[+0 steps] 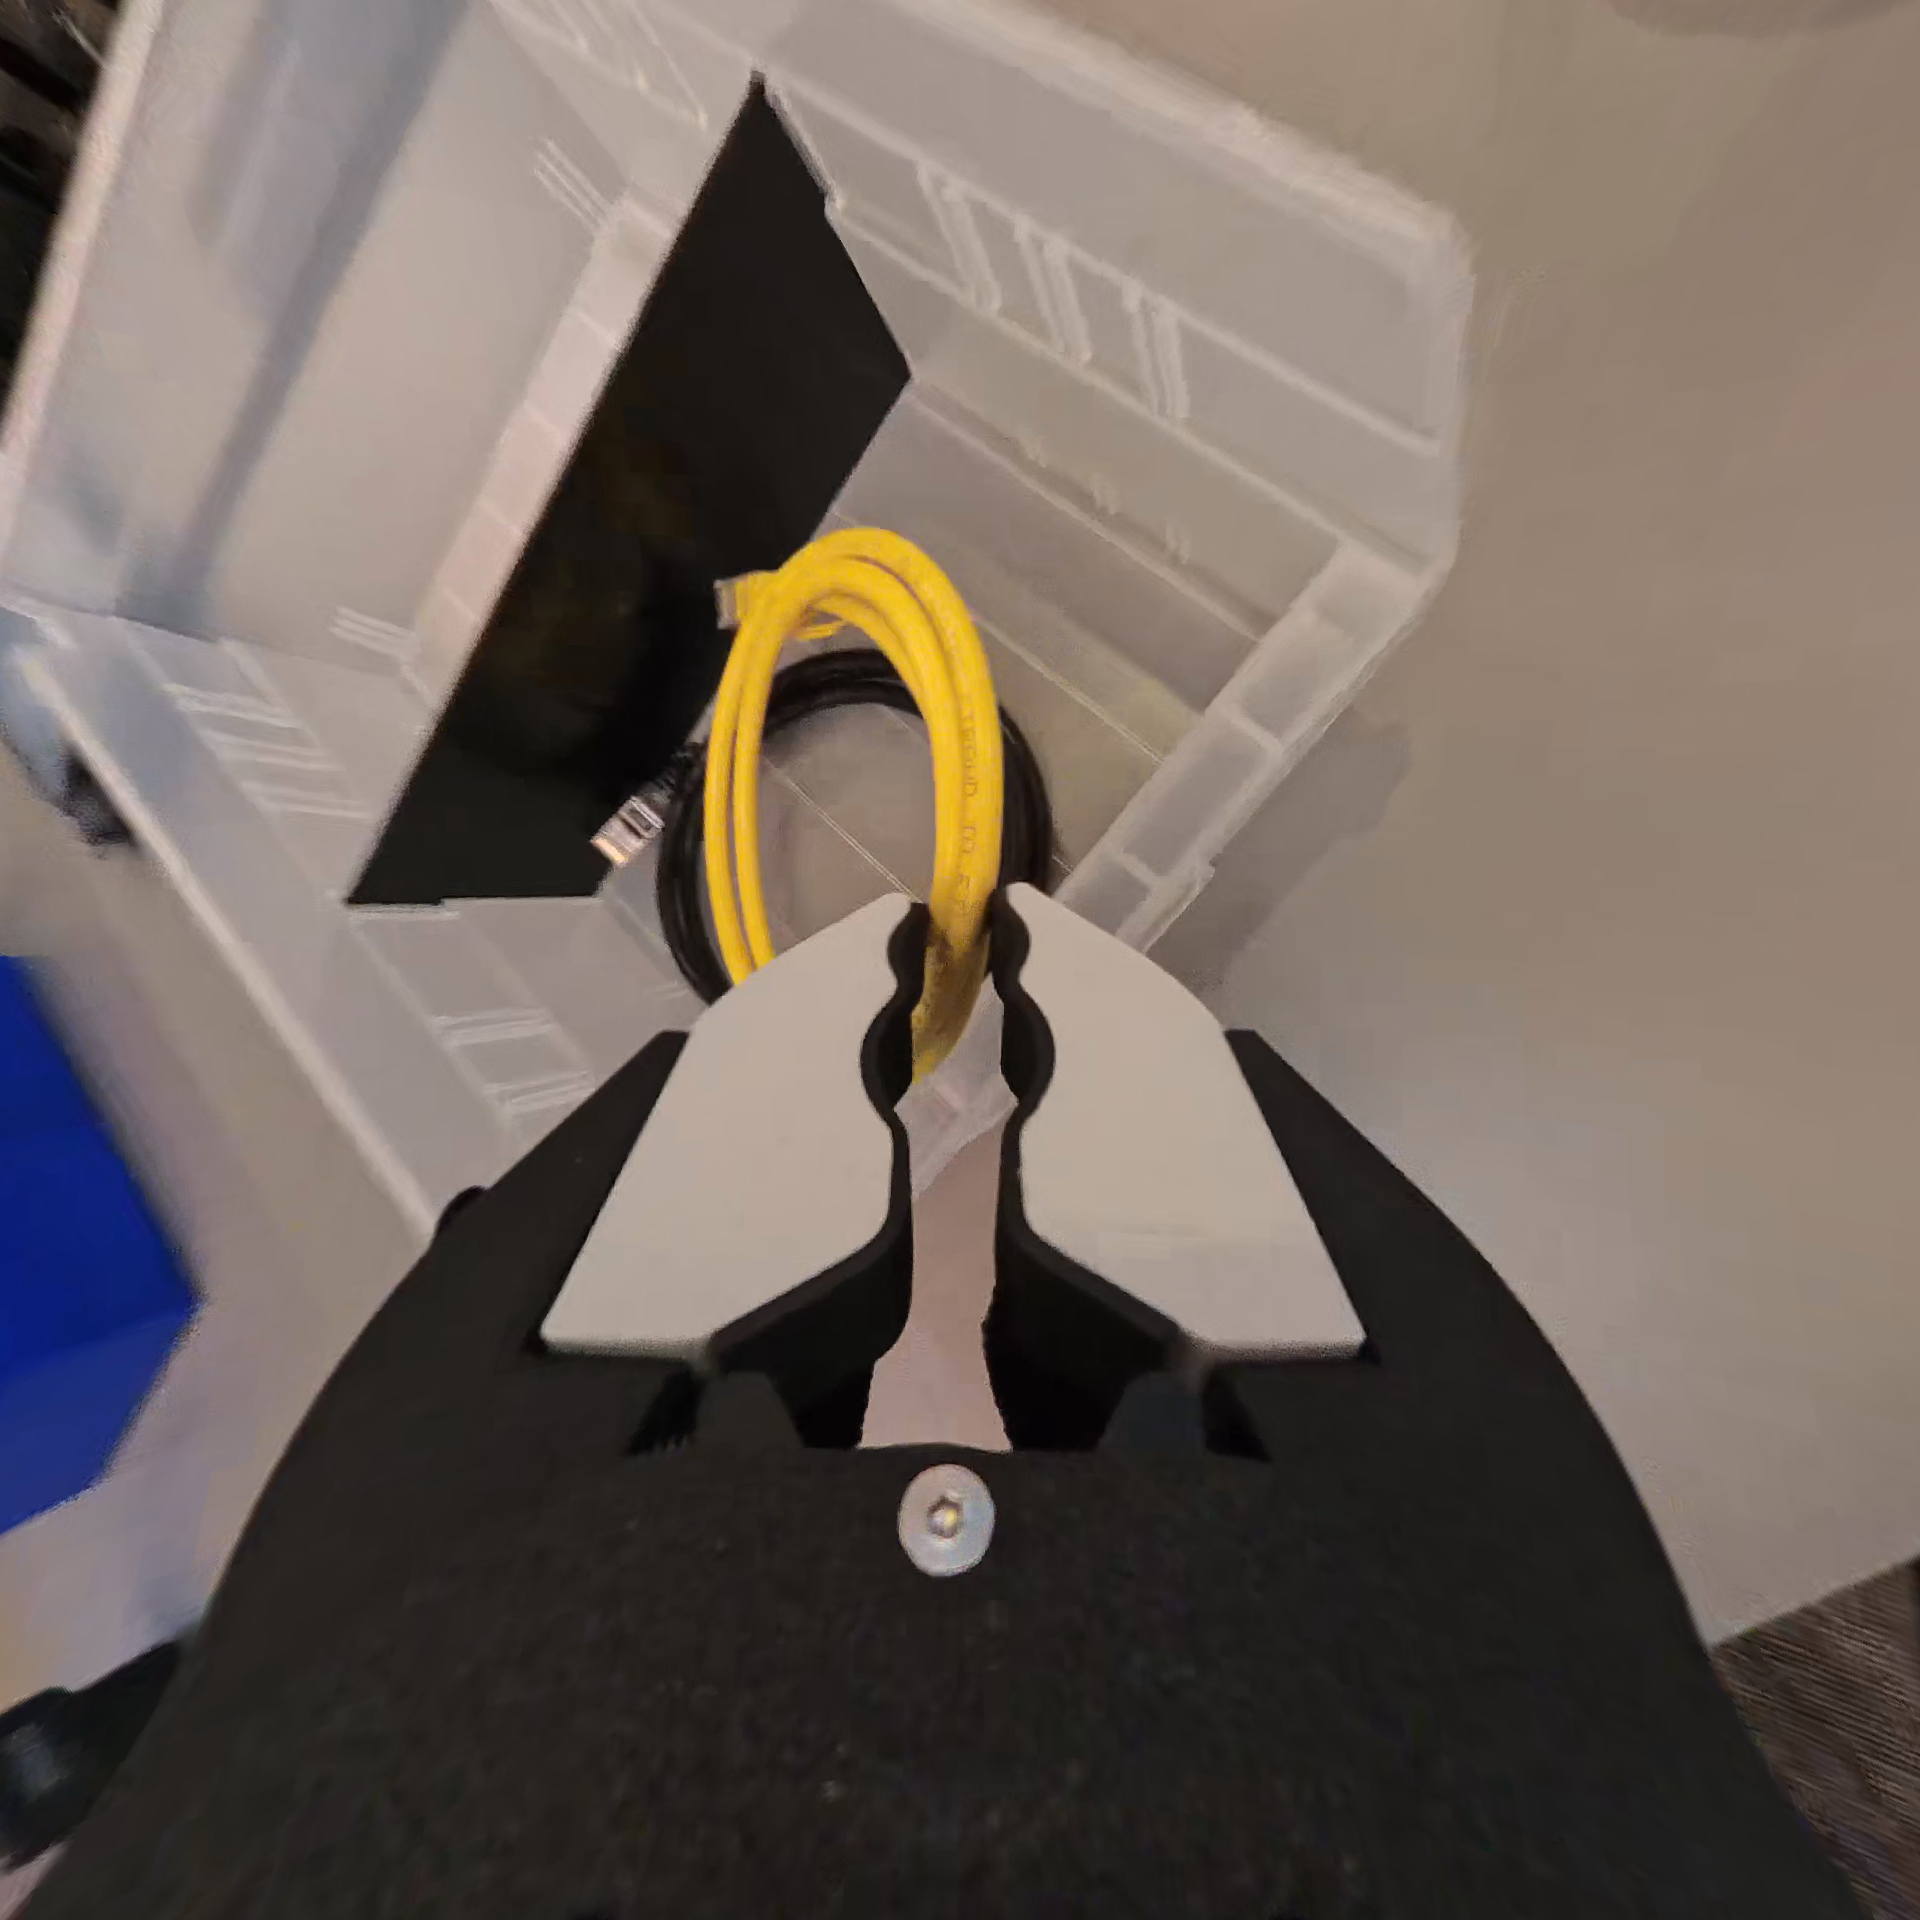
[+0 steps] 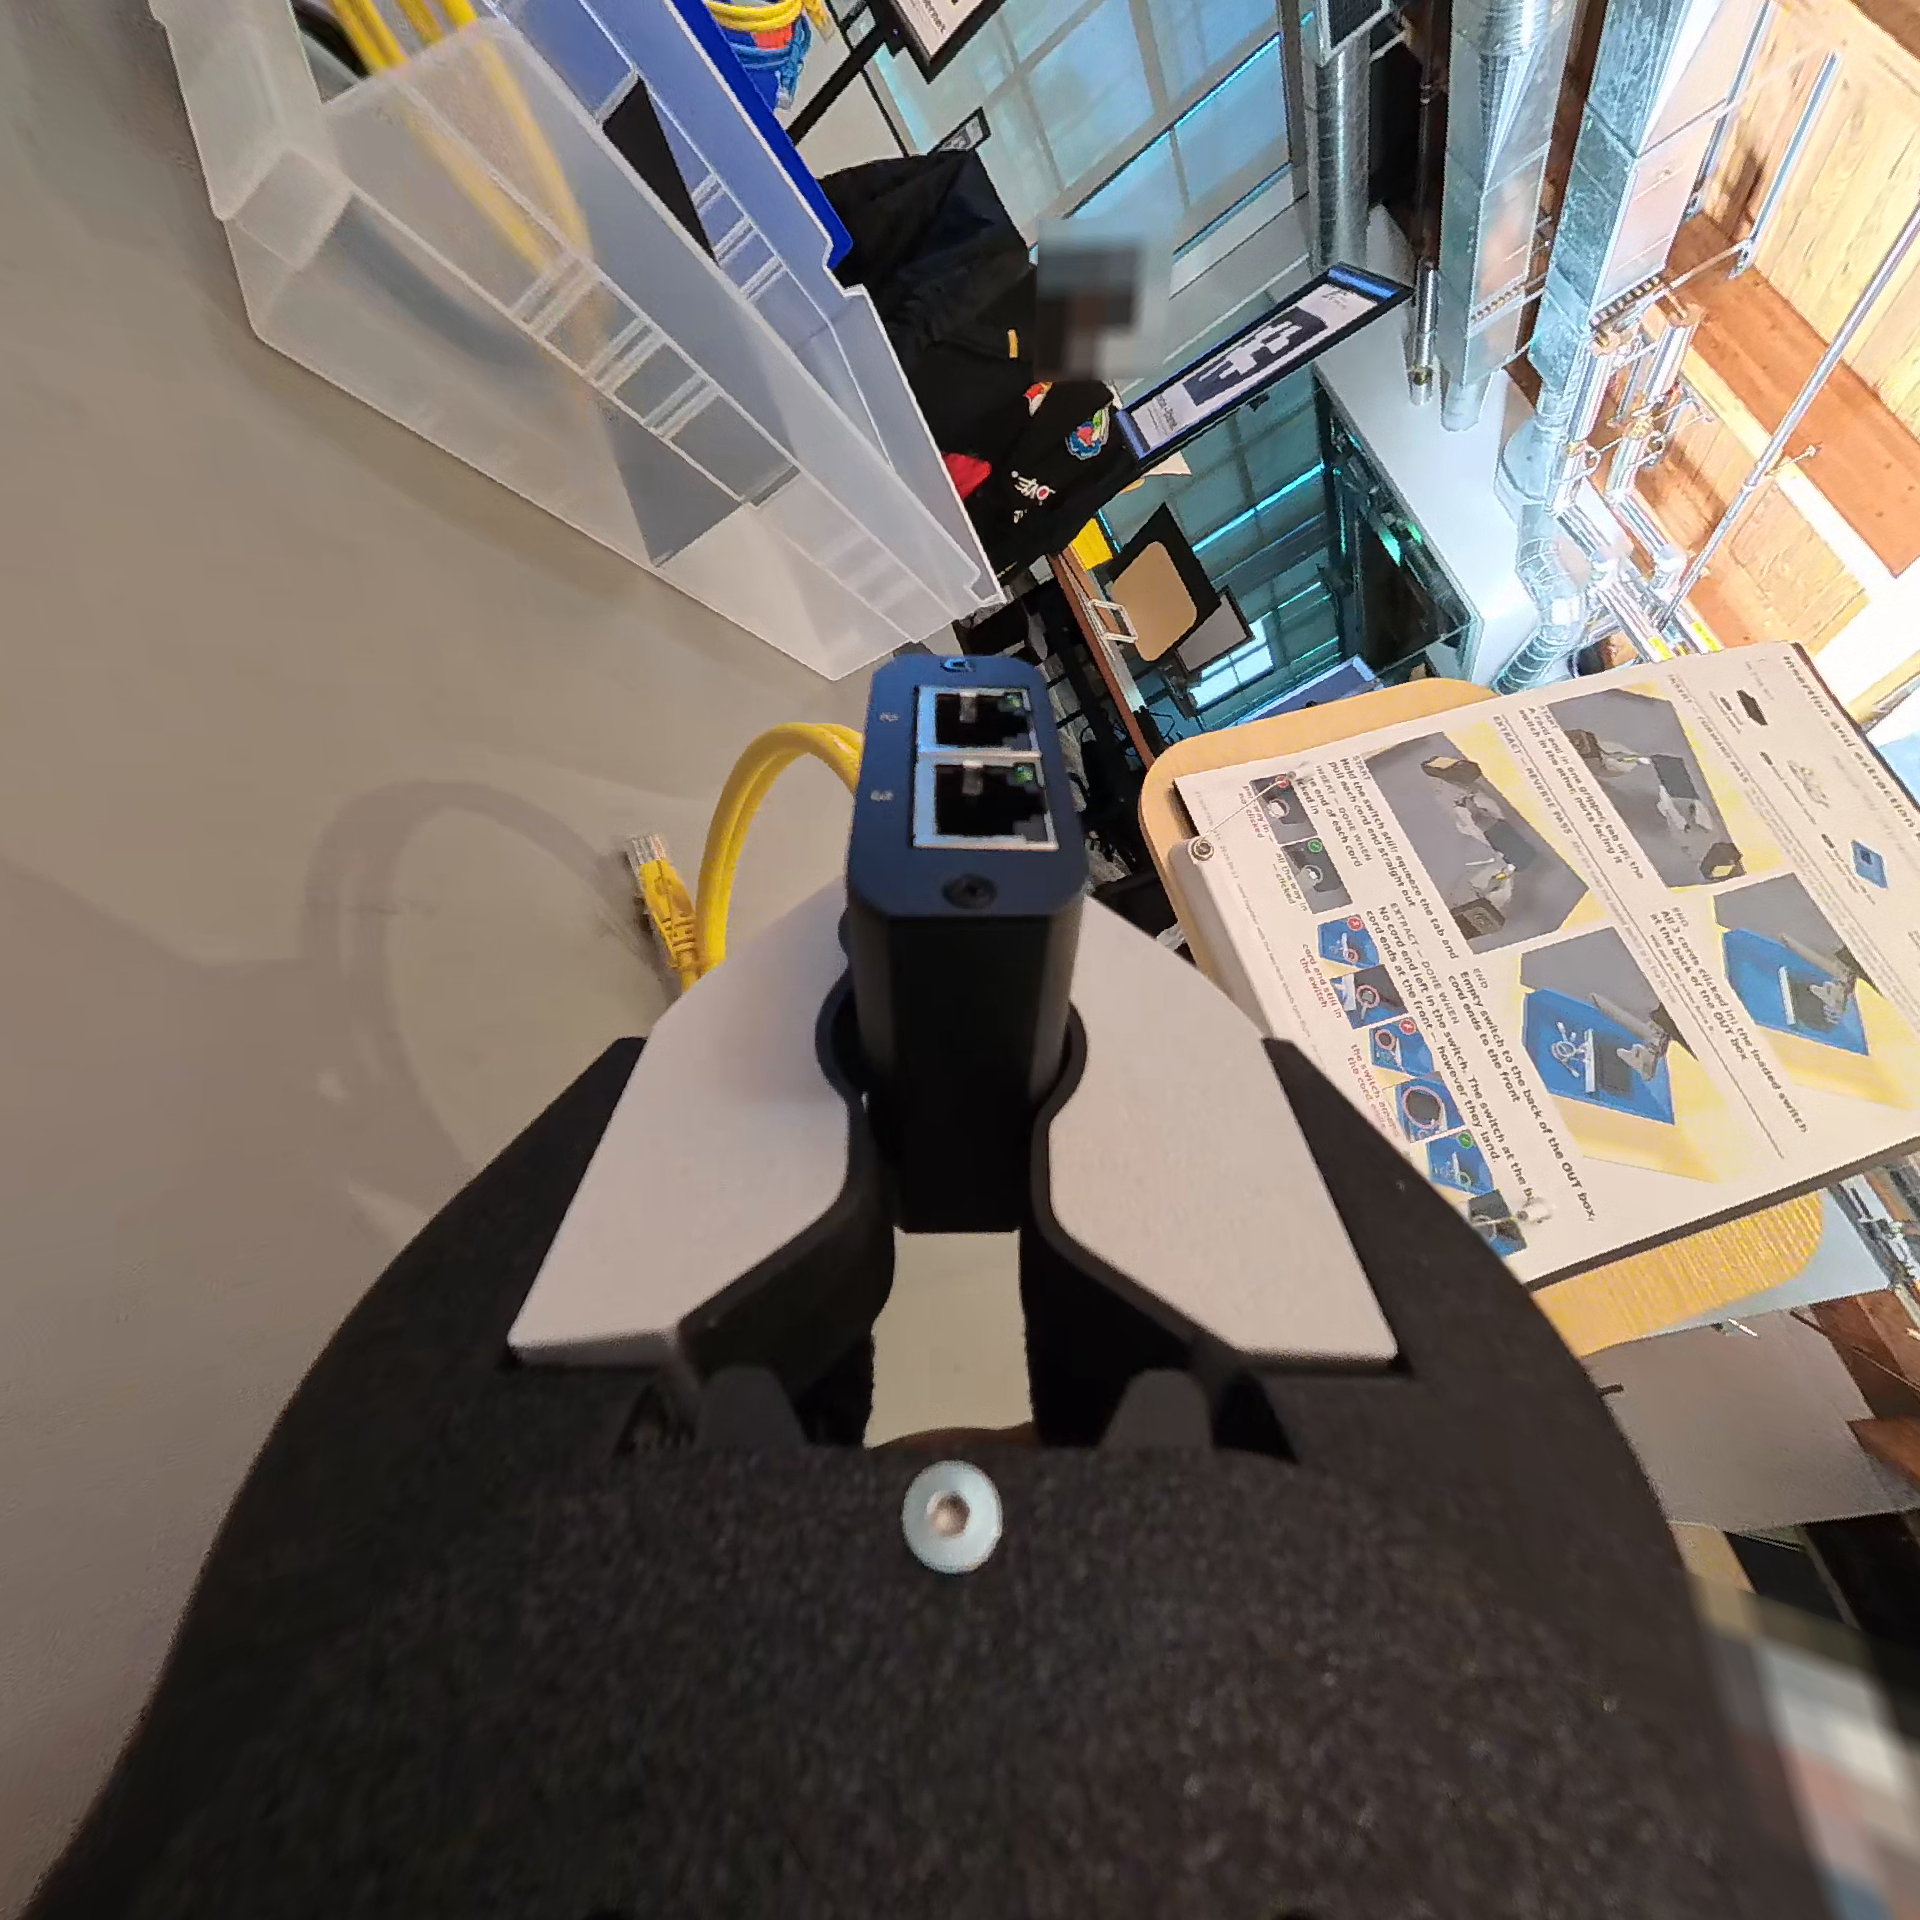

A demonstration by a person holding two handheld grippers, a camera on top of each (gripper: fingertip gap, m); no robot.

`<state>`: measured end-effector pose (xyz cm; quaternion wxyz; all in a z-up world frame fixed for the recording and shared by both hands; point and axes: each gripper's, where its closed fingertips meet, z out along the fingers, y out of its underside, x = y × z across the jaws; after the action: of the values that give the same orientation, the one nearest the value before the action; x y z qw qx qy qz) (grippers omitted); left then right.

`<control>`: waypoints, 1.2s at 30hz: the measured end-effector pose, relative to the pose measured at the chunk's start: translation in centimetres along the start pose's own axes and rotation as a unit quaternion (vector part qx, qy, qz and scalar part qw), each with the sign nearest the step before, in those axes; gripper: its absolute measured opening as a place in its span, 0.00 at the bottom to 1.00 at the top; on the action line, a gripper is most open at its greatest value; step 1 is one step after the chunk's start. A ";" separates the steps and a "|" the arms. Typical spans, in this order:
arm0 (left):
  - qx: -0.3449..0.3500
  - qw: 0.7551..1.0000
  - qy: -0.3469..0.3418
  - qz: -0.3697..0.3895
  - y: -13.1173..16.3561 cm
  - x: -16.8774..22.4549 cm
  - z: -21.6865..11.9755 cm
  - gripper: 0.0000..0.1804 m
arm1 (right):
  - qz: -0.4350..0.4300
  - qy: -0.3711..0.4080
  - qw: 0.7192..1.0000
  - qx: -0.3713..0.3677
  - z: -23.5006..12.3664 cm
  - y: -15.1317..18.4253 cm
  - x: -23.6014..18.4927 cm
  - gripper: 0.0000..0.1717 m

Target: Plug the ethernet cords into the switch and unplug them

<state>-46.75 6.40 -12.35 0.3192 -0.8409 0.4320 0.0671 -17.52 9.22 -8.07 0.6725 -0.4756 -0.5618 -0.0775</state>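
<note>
Right wrist view: your right gripper [image 2: 961,1023] is clamped on the dark blue switch [image 2: 961,831] at frame centre, two empty ports facing away from you; a loose yellow cord [image 2: 727,831] with its plug [image 2: 665,899] lies on the table [image 2: 208,935] just left of it; left wrist view: your left gripper [image 1: 956,935] is nearly closed, pads pinching the coiled yellow cable [image 1: 852,727] mid-frame; step looks like cord pickup, nothing plugged yet; next you need a plug end, not the coil, lined up with a port; clear bin [image 1: 1247,520] behind holds a black cable coil [image 1: 1023,800] and a black divider [image 1: 665,520]; blue bin [image 1: 73,1247] lower left, contents unseen.
</note>
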 end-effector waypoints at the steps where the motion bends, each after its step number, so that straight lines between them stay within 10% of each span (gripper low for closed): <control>1: 0.013 1.000 -0.010 0.017 -0.4 0.2 -1.0 0.06 | 0.002 0.000 1.000 0.000 0.0 0.1 0.1 0.15; 10: 0.213 0.967 0.034 0.139 -7.5 12.6 -11.9 0.06 | 0.020 0.005 1.000 -0.002 0.0 0.4 0.6 0.15; 22: 0.242 0.948 0.122 0.166 -8.7 23.1 -5.0 0.06 | 0.011 0.002 1.000 -0.001 -0.1 0.1 0.3 0.15; 36: 0.226 0.947 0.069 -0.217 -2.3 17.3 -5.8 0.24 | 0.014 -0.002 1.000 -0.001 -0.1 0.1 0.1 0.15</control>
<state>-35.22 -7.90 -13.34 0.4772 -0.8225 0.2637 -0.1618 -17.38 9.23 -8.03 0.6718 -0.4847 -0.5560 -0.0677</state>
